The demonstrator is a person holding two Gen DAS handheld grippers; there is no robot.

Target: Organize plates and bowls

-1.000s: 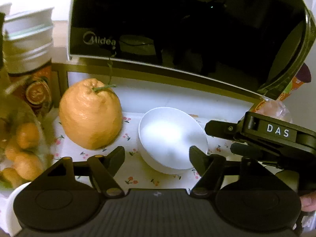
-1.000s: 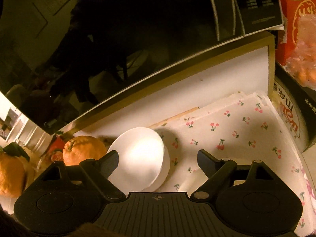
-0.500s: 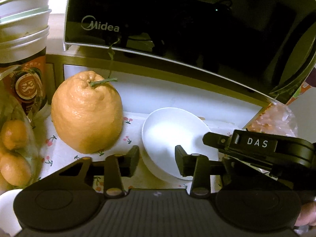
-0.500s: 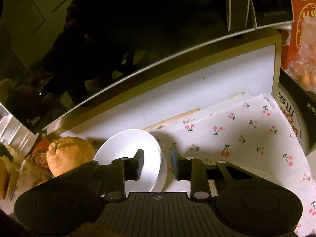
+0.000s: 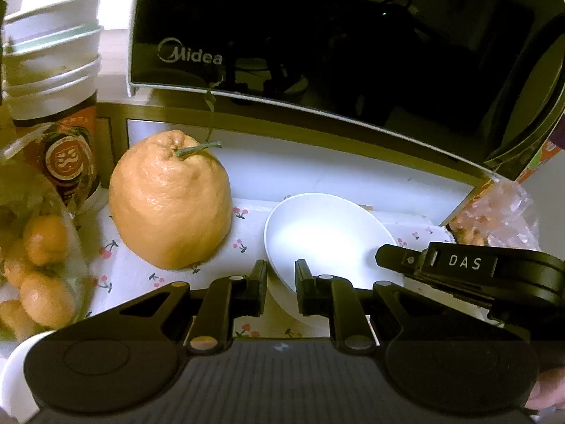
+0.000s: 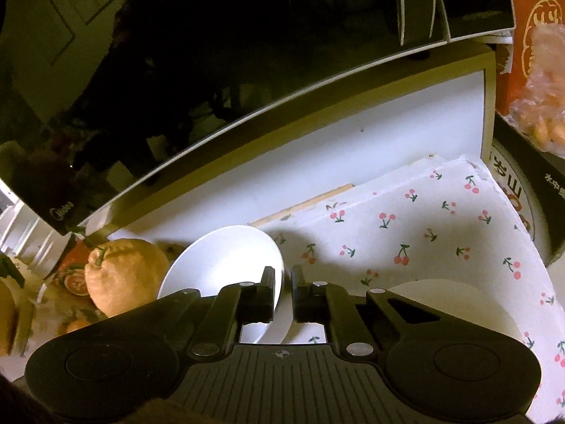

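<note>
Both hand-held grippers pinch the white bowl (image 5: pixel 328 236) by its rim on the cherry-print worktop (image 6: pixel 406 233): left hand-held gripper (image 5: pixel 280 291) still closing, right hand-held gripper (image 6: pixel 282 293) clamped. Lifting should be level and together, clear of the big orange (image 5: pixel 169 201).

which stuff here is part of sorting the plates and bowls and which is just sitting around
Part of the job:
- white bowl, gripped on opposite rims by the closing left tool and the right tool
- plate on the cherry cloth
- stacked bowls

Just lying about:
- big citrus
- small oranges
- microwave
- bagged snacks
</note>
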